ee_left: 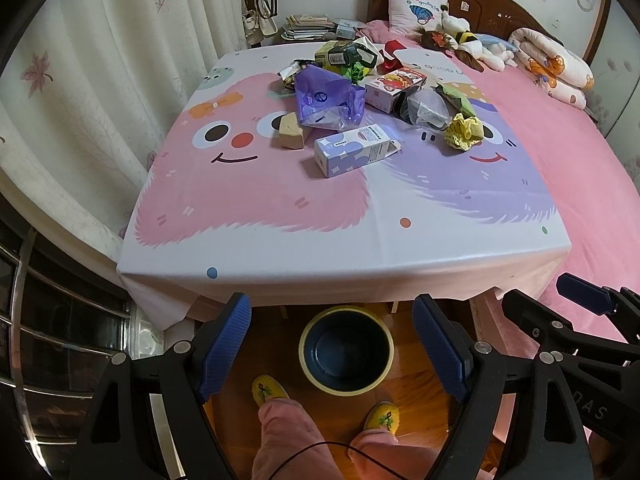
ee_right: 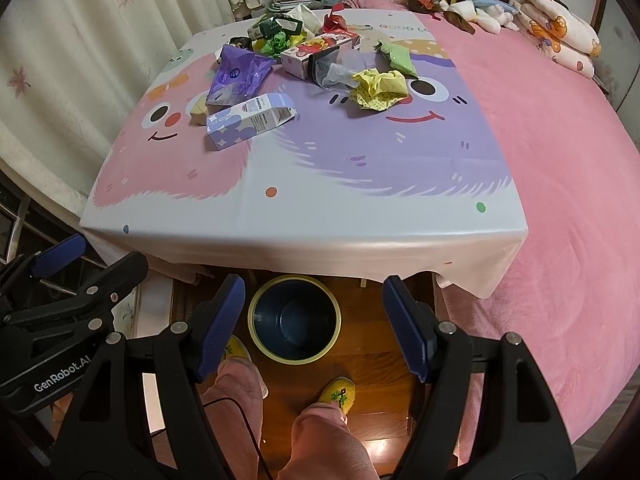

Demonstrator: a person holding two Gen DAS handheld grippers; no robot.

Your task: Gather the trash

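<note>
Trash lies in a heap on the far half of a table with a cartoon cloth. Nearest is a lilac carton, then a purple plastic bag, a crumpled yellow wrapper, a red-and-white box and a clear bag. A dark blue bin with a yellow rim stands on the floor under the table's near edge. My left gripper and right gripper hang open and empty above the bin.
A bed with a pink cover lies right of the table, with plush toys and a rolled quilt at its head. Curtains hang at the left. The person's pink trouser legs and yellow slippers stand by the bin on a wooden floor.
</note>
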